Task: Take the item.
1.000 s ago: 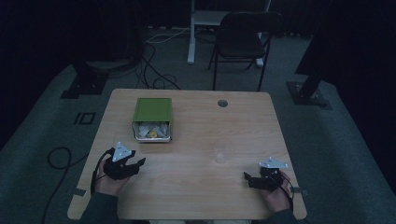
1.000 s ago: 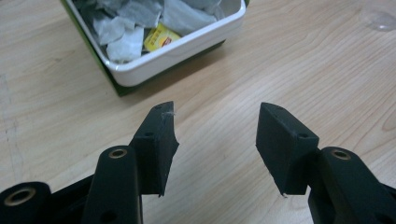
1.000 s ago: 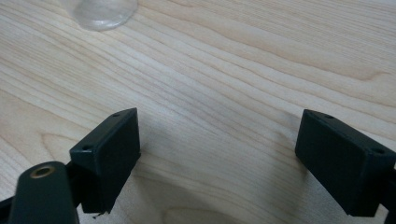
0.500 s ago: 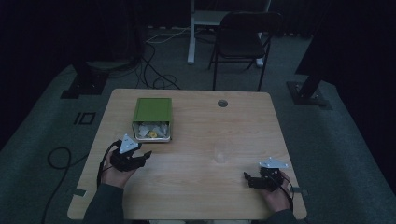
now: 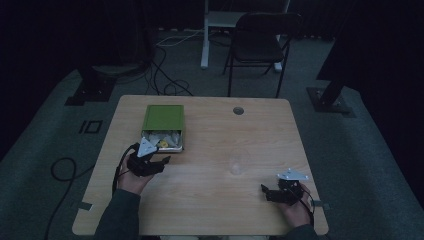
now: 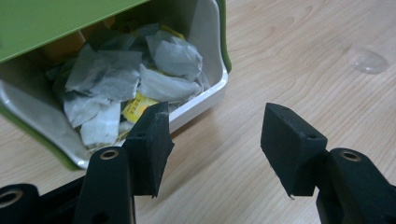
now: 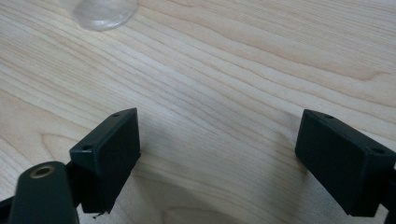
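A green box (image 5: 164, 118) lies on the left half of the wooden table (image 5: 210, 200), its white inner tray (image 6: 215, 88) pulled out toward me. Several paper tea bags (image 6: 116, 79) fill the tray, one with a yellow tag (image 6: 137, 106). My left gripper (image 5: 159, 161) hovers just in front of the tray's open end. Its jaws (image 6: 219, 130) have just been opening and stand wide with nothing between them. My right gripper (image 5: 270, 192) rests near the front right edge, open (image 7: 219, 140) over bare wood. A clear glass (image 5: 239, 162) stands mid-table.
The glass (image 6: 369, 59) is off to the right of the left gripper, and its base (image 7: 105, 11) lies ahead of the right gripper. A round cable hole (image 5: 238, 110) is at the table's far side. A chair (image 5: 260, 45) stands beyond the table.
My left hand has moved forward and a little right, up to the tray's open end, and its jaws stand wider. The right hand has stayed put.
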### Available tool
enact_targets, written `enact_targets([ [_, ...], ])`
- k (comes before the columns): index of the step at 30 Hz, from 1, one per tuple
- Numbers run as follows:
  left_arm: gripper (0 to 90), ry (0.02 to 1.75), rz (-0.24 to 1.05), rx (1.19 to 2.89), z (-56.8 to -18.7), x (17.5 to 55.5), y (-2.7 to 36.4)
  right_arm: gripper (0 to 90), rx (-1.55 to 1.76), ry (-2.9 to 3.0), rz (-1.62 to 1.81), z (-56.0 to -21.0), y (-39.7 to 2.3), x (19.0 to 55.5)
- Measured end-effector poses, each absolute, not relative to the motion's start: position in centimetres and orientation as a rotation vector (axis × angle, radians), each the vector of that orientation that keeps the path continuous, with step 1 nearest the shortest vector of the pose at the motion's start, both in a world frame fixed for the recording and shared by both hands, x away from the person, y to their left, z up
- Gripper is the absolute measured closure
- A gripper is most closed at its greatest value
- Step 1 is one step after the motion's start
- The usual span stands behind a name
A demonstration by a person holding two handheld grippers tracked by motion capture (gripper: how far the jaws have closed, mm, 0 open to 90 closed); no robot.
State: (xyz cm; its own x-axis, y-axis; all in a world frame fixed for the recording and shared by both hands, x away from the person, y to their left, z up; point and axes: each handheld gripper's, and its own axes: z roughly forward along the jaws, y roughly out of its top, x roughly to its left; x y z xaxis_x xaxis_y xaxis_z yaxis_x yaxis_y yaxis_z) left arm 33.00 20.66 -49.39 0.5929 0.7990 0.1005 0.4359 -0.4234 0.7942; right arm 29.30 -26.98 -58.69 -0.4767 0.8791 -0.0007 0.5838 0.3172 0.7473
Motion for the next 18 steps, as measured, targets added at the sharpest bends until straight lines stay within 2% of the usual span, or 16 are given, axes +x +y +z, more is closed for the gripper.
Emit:
enact_targets([
  [18, 37.0, 1.017, 0.584, 2.075, -50.5, 36.5, 18.8, 13.7, 1.299, 2.180, 0.978, -58.7, -27.0, 29.3],
])
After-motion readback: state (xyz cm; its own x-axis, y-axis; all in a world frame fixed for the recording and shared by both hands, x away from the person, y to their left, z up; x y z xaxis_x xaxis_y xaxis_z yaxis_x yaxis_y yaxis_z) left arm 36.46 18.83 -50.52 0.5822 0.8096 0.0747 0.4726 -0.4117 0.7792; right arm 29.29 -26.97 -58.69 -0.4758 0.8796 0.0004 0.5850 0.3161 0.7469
